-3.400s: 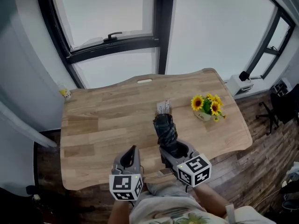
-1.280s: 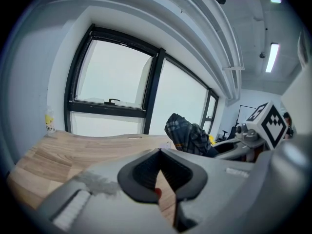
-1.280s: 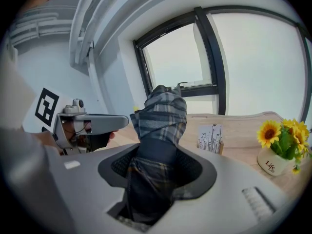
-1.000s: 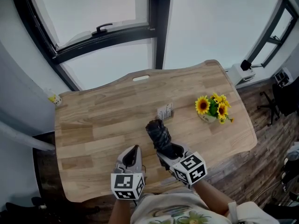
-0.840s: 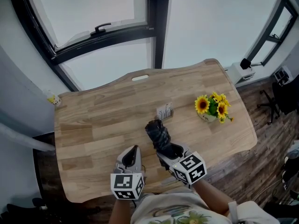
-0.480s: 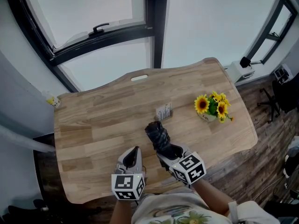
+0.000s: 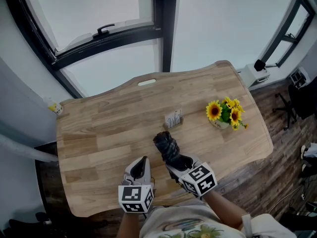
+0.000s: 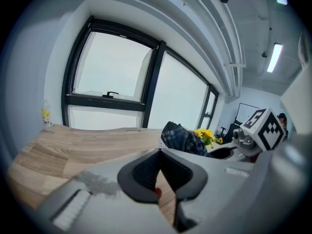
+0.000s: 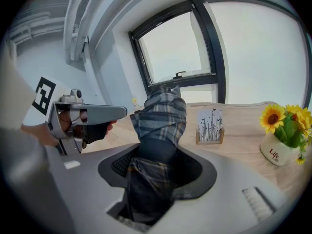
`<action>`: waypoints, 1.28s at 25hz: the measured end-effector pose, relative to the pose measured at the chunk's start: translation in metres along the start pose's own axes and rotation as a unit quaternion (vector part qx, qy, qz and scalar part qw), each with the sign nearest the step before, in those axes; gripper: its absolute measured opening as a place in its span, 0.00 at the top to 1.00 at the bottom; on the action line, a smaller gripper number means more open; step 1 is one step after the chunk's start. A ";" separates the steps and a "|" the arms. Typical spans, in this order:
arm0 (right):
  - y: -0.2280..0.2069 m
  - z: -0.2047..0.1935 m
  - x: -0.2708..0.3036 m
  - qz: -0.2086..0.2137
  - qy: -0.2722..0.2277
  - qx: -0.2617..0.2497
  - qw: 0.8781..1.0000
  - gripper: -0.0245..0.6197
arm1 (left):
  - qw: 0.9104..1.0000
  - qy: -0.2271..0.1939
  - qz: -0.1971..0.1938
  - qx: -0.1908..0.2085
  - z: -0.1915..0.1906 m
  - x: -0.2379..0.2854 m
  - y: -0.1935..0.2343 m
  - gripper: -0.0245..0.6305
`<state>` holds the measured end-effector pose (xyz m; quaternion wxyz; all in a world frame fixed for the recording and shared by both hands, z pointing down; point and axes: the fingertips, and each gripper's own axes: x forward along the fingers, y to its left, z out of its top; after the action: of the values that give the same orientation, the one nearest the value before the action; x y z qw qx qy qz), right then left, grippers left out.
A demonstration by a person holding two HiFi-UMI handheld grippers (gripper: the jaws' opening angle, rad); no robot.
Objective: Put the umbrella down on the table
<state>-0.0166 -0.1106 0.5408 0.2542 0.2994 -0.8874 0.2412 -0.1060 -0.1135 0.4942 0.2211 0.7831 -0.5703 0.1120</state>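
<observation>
Wooden plank table [image 7: 99, 133] beneath right claw [image 7: 178, 161] tight around folded plaid umbrella [image 7: 166, 144]; left claw [image 7: 140, 165] closed.

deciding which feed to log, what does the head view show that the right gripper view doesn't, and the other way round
Only the head view: the whole outline of the table, the wooden floor around it, and the marker cube on the right gripper.
Only the right gripper view: its jaws pressed on the umbrella, and the hand working the left gripper.
Both: the umbrella, the sunflower pot, the card stand, the window and the left gripper.
</observation>
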 end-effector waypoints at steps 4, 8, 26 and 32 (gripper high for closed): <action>-0.001 -0.002 0.002 -0.001 0.004 0.001 1.000 0.63 | 1.000 0.002 0.000 -0.001 -0.001 0.000 0.001 0.96; -0.001 -0.004 0.004 -0.002 0.008 0.001 1.000 0.63 | 1.000 0.005 0.000 -0.001 -0.003 0.001 0.002 0.96; -0.006 -0.013 0.014 -0.006 0.025 0.004 1.000 0.63 | 1.000 0.013 -0.004 -0.003 -0.007 0.005 0.005 0.96; -0.008 -0.019 0.017 -0.008 0.031 0.005 0.999 0.64 | 1.000 0.015 -0.008 -0.003 -0.009 0.006 0.004 0.96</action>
<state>-0.0174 -0.1122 0.5671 0.2819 0.3005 -0.8754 0.2529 -0.1066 -0.1153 0.5058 0.2332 0.7851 -0.5611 0.1200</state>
